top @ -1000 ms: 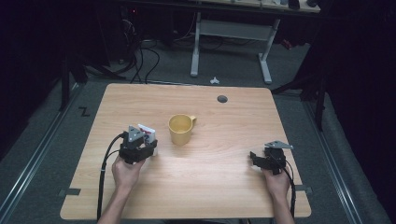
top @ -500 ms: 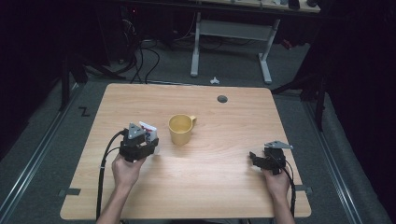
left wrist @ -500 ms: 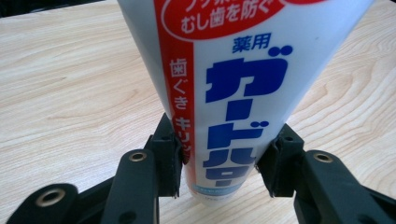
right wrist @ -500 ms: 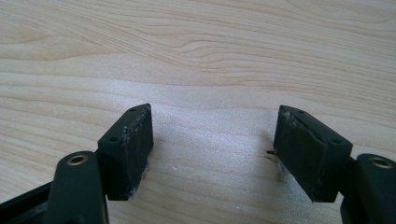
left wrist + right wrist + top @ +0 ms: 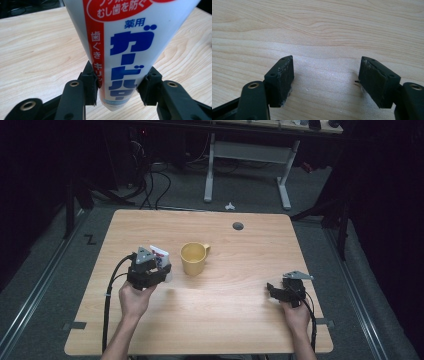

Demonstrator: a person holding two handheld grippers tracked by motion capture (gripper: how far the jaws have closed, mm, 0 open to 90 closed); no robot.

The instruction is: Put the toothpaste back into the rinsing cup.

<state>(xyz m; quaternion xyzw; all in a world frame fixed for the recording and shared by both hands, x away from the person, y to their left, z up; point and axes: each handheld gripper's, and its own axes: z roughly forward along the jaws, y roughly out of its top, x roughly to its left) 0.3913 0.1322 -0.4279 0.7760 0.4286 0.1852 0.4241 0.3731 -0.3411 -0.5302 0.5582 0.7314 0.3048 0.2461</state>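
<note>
Upright, white toothpaste tube with blue and red print, clamped by left gripper, right gripper spread empty.

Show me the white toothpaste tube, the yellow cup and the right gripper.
white toothpaste tube (image 5: 130, 47), left gripper view, printed front.
yellow cup (image 5: 192, 258), high view, outer wall.
right gripper (image 5: 325, 82), right gripper view, midway between fingers.

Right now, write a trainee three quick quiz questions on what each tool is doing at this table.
1. True or false: the left tool is shut on the toothpaste tube.
2. The right tool is: A) open, with nothing between its jaws; B) gripping the yellow mug; C) holding a spoon.
3. Which side of the mug does the tube stand on in the high view?

Key: 1 true; 2 A; 3 its left.
</note>
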